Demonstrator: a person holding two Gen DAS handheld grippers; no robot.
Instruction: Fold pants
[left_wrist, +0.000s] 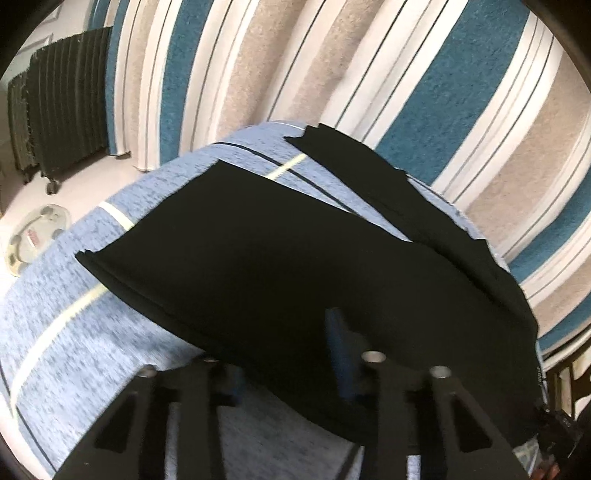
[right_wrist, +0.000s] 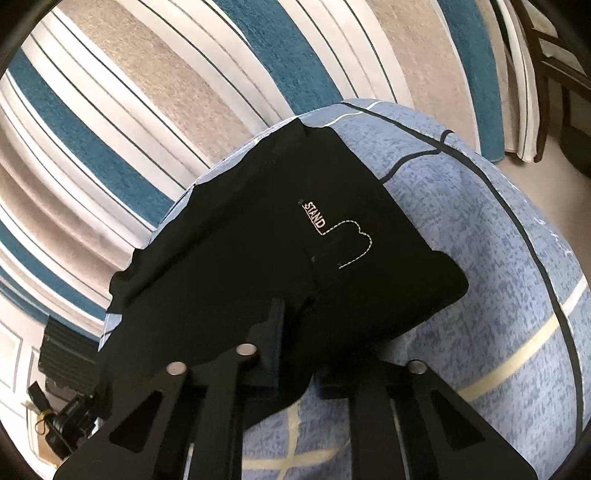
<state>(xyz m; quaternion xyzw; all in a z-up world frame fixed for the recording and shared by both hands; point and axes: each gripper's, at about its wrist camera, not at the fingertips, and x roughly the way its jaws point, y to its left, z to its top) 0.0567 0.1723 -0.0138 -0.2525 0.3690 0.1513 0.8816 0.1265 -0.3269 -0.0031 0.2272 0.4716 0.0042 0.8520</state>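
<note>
Pants (left_wrist: 280, 258): one pair, two hand-held grippers.

striped rug (left_wrist: 424, 122) | blue checked cover (left_wrist: 74, 314) | dark radiator (left_wrist: 62, 103) | scale (left_wrist: 33, 240)

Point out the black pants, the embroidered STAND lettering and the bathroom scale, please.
black pants (left_wrist: 280, 258): left wrist view, middle of the dark cloth.
STAND lettering (right_wrist: 315, 216): right wrist view, centre of the stitched word.
bathroom scale (left_wrist: 35, 240): left wrist view, its round top face.
</note>
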